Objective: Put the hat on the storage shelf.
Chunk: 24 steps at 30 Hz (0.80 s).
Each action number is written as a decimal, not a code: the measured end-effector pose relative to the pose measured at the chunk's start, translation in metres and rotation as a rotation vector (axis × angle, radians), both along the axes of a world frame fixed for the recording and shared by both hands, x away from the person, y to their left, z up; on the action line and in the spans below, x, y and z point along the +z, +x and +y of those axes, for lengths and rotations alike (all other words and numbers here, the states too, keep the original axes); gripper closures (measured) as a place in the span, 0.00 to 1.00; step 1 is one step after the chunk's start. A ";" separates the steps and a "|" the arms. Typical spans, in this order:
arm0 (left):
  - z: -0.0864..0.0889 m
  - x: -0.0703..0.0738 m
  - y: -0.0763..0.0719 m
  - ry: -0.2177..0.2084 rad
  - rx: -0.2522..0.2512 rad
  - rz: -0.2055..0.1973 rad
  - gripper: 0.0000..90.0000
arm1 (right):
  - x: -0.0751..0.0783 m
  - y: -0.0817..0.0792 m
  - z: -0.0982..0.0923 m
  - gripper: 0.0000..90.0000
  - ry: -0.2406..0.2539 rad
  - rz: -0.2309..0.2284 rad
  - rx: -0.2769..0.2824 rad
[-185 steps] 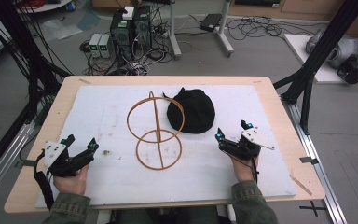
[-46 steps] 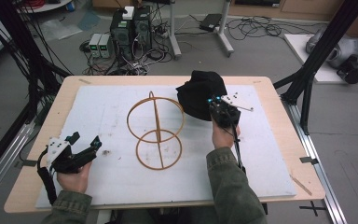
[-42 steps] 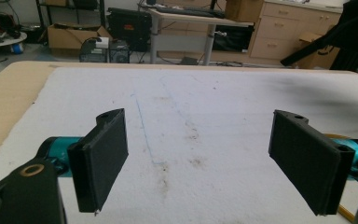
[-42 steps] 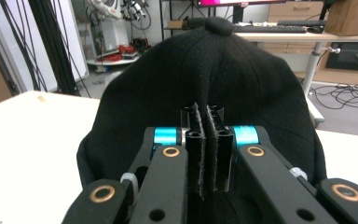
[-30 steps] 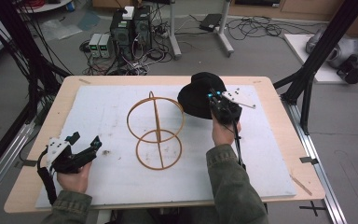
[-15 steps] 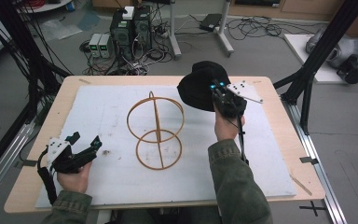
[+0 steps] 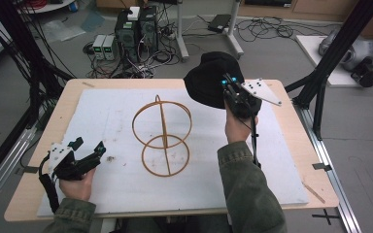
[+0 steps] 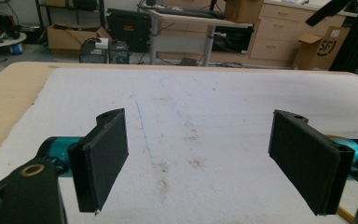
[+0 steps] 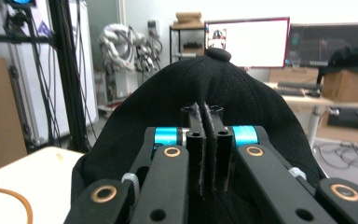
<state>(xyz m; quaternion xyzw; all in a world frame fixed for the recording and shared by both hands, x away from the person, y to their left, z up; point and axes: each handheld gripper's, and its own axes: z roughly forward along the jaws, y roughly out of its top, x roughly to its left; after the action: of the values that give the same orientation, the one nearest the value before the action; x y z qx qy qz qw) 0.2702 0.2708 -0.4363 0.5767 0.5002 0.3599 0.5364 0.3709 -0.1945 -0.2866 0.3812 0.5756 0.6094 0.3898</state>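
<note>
Right gripper (image 7: 229,88) clamped on soft black fabric cap (image 7: 209,82), upper right of frame; thin wooden ring stand (image 7: 162,136) lower left of it. Left gripper (image 7: 93,151) open, far off on counter (image 7: 102,111).

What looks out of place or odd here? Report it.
Nothing looks damaged or spilled. The white mat shows faint brown stains near the wooden ring stand. The black cap hangs off the table, pinched in the right gripper.
</note>
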 end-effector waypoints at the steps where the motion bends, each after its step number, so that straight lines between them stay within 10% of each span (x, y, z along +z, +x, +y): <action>1: 0.000 0.000 0.000 -0.001 -0.001 0.000 0.22 | 0.000 0.000 0.000 0.98 0.000 0.000 0.000; 24: -0.001 0.000 0.000 -0.001 0.000 -0.003 0.22 | 0.037 -0.020 0.002 0.98 0.080 -0.101 0.084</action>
<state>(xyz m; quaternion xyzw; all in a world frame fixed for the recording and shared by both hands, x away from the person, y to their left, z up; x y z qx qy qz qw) 0.2700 0.2699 -0.4360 0.5760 0.4993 0.3605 0.5375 0.3506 -0.1926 -0.2492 0.3406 0.5459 0.6663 0.3768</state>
